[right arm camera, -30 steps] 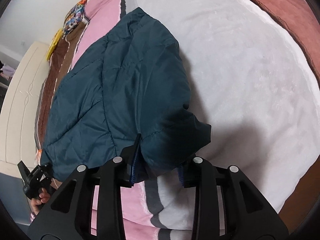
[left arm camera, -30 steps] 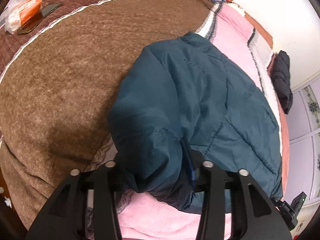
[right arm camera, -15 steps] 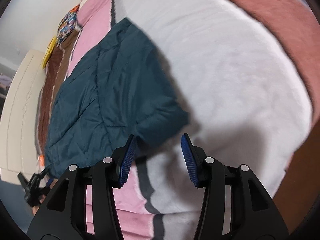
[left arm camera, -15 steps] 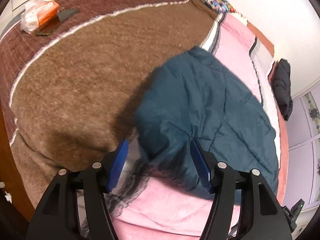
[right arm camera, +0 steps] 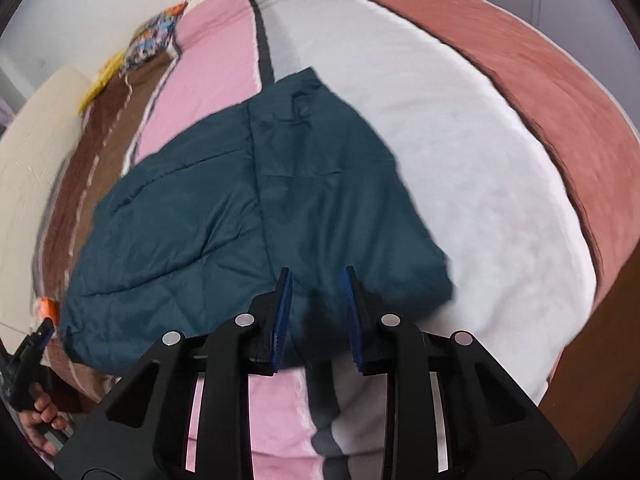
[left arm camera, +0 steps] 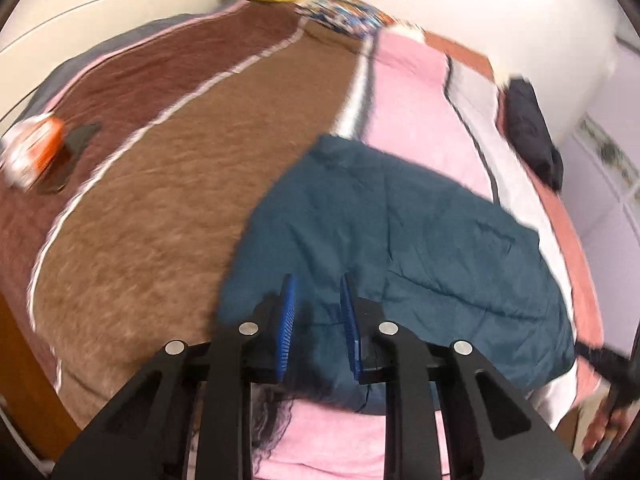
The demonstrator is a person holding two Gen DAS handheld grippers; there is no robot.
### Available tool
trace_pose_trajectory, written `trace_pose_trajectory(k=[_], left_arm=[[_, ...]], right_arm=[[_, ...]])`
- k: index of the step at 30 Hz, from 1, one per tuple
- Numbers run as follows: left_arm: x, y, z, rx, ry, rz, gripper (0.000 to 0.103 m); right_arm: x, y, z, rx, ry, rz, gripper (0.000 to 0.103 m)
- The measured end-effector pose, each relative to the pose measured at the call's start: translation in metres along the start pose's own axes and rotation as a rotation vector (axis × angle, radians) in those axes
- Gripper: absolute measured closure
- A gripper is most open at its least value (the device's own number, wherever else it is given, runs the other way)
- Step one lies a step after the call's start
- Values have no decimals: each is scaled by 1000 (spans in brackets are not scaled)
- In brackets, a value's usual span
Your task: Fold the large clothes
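A second ago both grippers clamped the near corners of the jacket (left arm camera: 400,240); now both have let go and pulled back above it, and the jacket lies folded on the bed (left arm camera: 160,208), its near edge just under the fingers.

The left gripper (left arm camera: 316,320) hangs over the jacket's near left corner, jaws apart with nothing between them, tilted down along the fabric. The right gripper (right arm camera: 316,312) hangs over the near right part of the jacket (right arm camera: 240,208), jaws likewise apart and empty, angled down in the same way.

The jacket looks quilted and puffy: soft, light, likely slick-shelled, so it may slide or spring open. Corners and stitched hems look like the best holds, pinching through all layers; a shallow bite on one layer could slip.
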State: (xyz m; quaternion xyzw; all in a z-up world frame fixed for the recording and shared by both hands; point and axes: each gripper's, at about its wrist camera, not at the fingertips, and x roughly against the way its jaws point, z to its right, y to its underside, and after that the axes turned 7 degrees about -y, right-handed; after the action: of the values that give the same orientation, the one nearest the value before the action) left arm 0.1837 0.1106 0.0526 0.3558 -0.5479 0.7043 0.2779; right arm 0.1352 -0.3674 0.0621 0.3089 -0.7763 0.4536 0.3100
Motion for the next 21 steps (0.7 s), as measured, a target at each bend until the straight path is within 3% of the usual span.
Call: trace_pose_trajectory(k=[7,11,13,16,21], left_arm=[[-61,10,-4,-29,-44,-185,82],[-51,10,-11,14,-2,-171,82],[-35,8,-11,49,77,-151,81],[-14,9,14,36,240,-151,81],[2,27,98,-168,451,-197,81]], right_arm=[[-57,-4,9,-40,87,-141,79],[-40,-15,-24,46,100,-56,79],[-34,-27,-60,139,56,-15,79],[-54,-49,-114,241,-51,-59,79],[-106,-85,-180,308,-158,-166,79]])
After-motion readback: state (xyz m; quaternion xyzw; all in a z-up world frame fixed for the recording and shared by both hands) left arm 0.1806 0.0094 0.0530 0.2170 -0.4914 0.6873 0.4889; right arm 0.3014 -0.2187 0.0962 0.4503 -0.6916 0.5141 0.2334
